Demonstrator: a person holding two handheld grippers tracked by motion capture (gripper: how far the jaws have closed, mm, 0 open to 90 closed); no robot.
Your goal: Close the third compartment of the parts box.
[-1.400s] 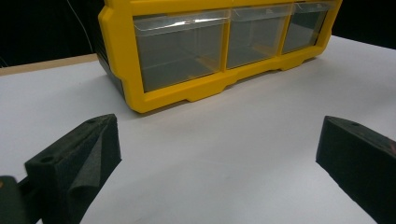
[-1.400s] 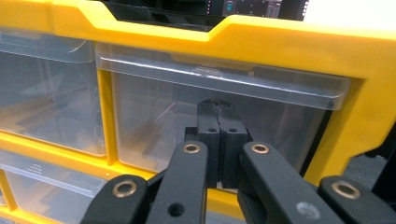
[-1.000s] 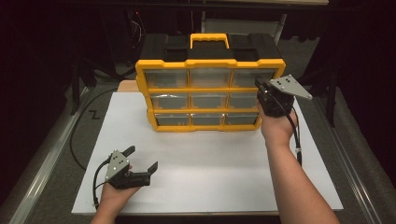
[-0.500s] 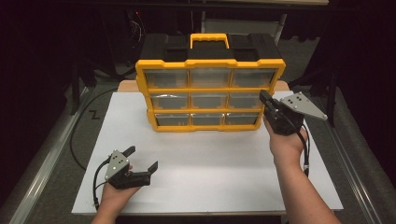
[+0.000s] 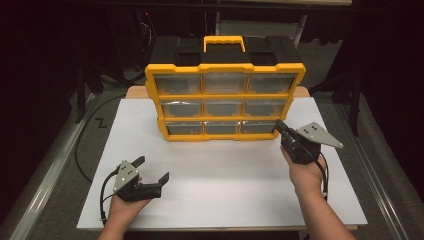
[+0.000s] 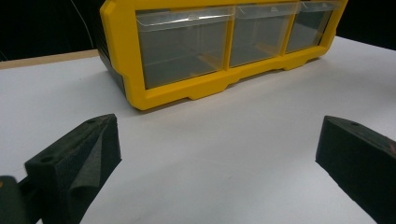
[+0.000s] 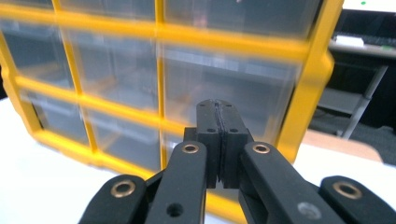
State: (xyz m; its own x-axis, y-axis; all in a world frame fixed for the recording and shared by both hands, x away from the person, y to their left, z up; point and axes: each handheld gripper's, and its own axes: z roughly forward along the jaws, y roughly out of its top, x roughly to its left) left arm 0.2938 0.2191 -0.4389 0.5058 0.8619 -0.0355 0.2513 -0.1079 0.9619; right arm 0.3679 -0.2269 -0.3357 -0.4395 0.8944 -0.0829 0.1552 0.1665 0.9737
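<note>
A yellow organizer box (image 5: 225, 95) with clear drawers in three rows and a black back stands upright at the far side of the white board (image 5: 225, 185). My right gripper (image 5: 279, 125) is shut and empty, its tip just in front of the box's lower right corner. In the right gripper view its pads (image 7: 219, 140) press together, close before the clear drawers (image 7: 116, 70). My left gripper (image 5: 151, 169) rests open at the near left of the board, well away from the box. Its two black pads (image 6: 79, 158) frame bare board, with the box's bottom row (image 6: 219, 42) beyond.
The white board lies on a table whose wooden edge (image 5: 135, 91) shows behind the box. A black cable (image 5: 82, 145) curls off the board's left side. Dark floor and stand legs (image 5: 352, 95) surround the table. Open board lies between the two hands.
My right hand has come down and toward me, from beside the box's middle row to its lower right corner. The left hand has stayed put.
</note>
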